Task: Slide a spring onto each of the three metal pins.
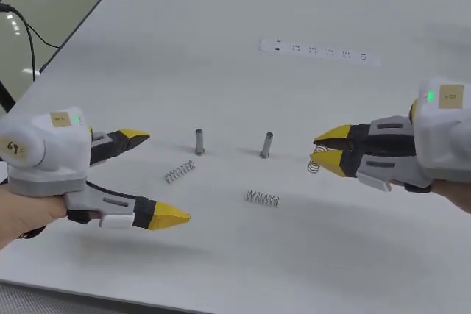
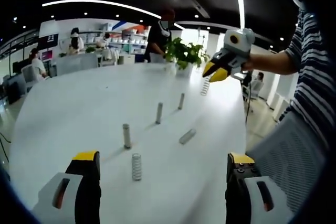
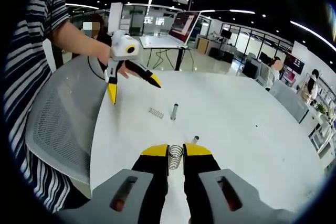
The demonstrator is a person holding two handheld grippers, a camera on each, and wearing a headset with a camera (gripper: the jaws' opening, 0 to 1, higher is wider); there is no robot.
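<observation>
— On the white table [image 1: 221, 27], where are the grippers?
— The left gripper [image 1: 158, 176] is at lower left, jaws wide apart. The right gripper [image 1: 324, 150], at the right edge, is clamped on a held spring [image 3: 175, 157].
— And the pins?
— A left pin [image 1: 199, 141] and a right pin [image 1: 266, 145] stand mid-frame. One loose spring [image 1: 179, 172] and another spring [image 1: 263, 198] lie just below them.

The right hand-held gripper [image 3: 176, 149] pinches a spring [image 3: 175, 160] between its yellow tips above the white tabletop [image 3: 247, 129]. Just beyond stands a pin [image 3: 195, 140]; farther off, another pin [image 3: 174, 112] beside a loose spring [image 3: 155, 113].
</observation>
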